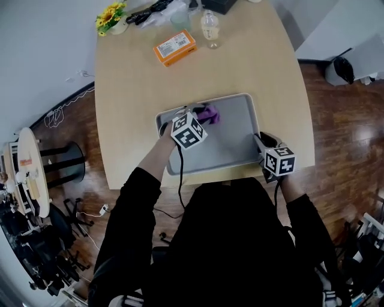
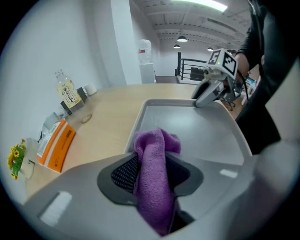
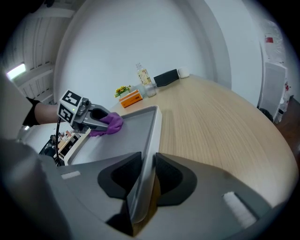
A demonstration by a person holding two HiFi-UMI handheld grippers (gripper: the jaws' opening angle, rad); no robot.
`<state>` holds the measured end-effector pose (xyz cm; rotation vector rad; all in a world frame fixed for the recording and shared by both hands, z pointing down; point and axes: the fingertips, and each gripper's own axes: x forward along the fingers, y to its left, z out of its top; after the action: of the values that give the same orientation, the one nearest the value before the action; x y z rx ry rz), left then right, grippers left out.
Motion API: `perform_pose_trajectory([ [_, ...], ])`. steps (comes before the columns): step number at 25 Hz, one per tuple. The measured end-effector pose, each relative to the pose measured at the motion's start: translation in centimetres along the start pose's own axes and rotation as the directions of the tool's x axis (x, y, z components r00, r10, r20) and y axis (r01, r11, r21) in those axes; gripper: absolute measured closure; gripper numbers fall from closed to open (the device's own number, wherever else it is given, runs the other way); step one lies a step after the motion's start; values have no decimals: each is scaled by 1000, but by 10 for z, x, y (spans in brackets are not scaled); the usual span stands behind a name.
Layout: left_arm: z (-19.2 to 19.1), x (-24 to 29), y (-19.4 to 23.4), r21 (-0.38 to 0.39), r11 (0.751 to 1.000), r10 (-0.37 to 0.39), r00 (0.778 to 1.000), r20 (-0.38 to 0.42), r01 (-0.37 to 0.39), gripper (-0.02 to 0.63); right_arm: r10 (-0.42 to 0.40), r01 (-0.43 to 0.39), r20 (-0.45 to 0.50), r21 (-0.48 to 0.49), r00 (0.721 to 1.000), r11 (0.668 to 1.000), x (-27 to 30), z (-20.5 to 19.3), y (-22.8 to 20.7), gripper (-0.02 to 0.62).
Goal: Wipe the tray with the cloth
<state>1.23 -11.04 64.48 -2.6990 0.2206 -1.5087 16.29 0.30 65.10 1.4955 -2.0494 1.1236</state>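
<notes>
A grey tray (image 1: 234,141) lies on the wooden table near its front edge. My left gripper (image 1: 201,117) is shut on a purple cloth (image 1: 209,114) over the tray's far left part. In the left gripper view the purple cloth (image 2: 154,176) is pinched between the jaws and bulges out over the tray floor (image 2: 197,129). My right gripper (image 1: 262,144) is shut on the tray's right rim (image 3: 152,140). The right gripper view shows the left gripper (image 3: 101,121) with the cloth (image 3: 110,123) across the tray.
At the table's far side lie an orange box (image 1: 174,47), a clear bottle (image 1: 209,27), a yellow flower pot (image 1: 112,18) and dark items. A round side table (image 1: 27,171) stands on the floor at the left. The table's front edge runs just below the tray.
</notes>
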Motion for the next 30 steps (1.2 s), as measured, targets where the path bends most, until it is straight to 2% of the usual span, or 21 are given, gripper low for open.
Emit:
perform_pose_trajectory([
  [5, 10, 7, 15, 9, 1000, 5, 1000, -20, -5, 482, 9, -9, -4, -5, 1000, 1000, 0, 0, -3, 499],
  [9, 11, 5, -3, 9, 999, 36, 999, -18, -36, 482, 7, -7, -6, -6, 1000, 1000, 0, -1, -4, 499],
  [16, 24, 2, -116, -6, 995, -99, 994, 51, 99, 482, -1, 1, -17, -12, 1000, 1000, -2, -4, -5, 499],
  [19, 28, -1, -168, 27, 985, -170, 983, 62, 169, 482, -8, 8, -20, -15, 1000, 1000, -1, -2, -4, 499],
  [21, 29, -2, -183, 41, 983, -179, 982, 66, 176, 482, -9, 9, -20, -17, 1000, 1000, 0, -1, -4, 499],
  [26, 30, -3, -178, 84, 975, -213, 976, 54, 208, 480, -9, 9, -6, -8, 1000, 1000, -1, 0, -2, 499],
  [30, 35, 10, -122, 112, 982, -157, 987, 31, 152, 479, -4, 4, 1, -9, 1000, 1000, 0, 2, 0, 499],
])
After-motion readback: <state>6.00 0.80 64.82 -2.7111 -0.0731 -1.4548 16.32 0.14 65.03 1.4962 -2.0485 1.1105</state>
